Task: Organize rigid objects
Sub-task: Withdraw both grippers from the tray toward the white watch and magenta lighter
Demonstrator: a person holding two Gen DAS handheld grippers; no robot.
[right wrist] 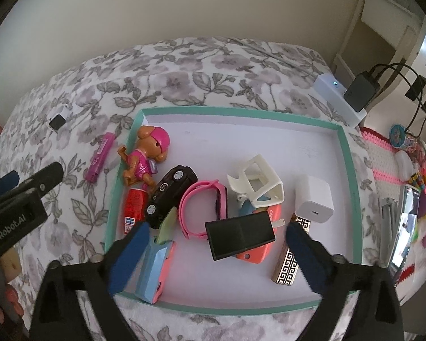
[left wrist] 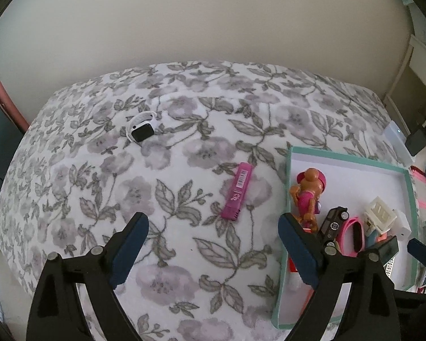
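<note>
A teal-rimmed white tray (right wrist: pixel 352 170) lies on the floral bedspread (left wrist: pixel 184 156). It holds a toy dog in pink (right wrist: pixel 147 153), a black toy car (right wrist: pixel 170 193), a pink watch (right wrist: pixel 204 207), a white plastic holder (right wrist: pixel 258 182), a white charger cube (right wrist: pixel 313 199), a gold-patterned bar (right wrist: pixel 291 255) and a black charger block (right wrist: pixel 240 237). My right gripper (right wrist: pixel 218 234) is open above the block, its pads clear of it. My left gripper (left wrist: pixel 213 224) is open over bare bedspread. Beyond it lie a pink bar (left wrist: pixel 235 190) and a white smartwatch (left wrist: pixel 142 129).
A white power strip (right wrist: pixel 338 96) with a black adapter (right wrist: pixel 360 91) and cables sits at the bed's far right corner. A pink crochet mat (right wrist: pixel 383 164) with small trinkets and a phone (right wrist: pixel 406 227) lies right of the tray. A wall runs behind the bed.
</note>
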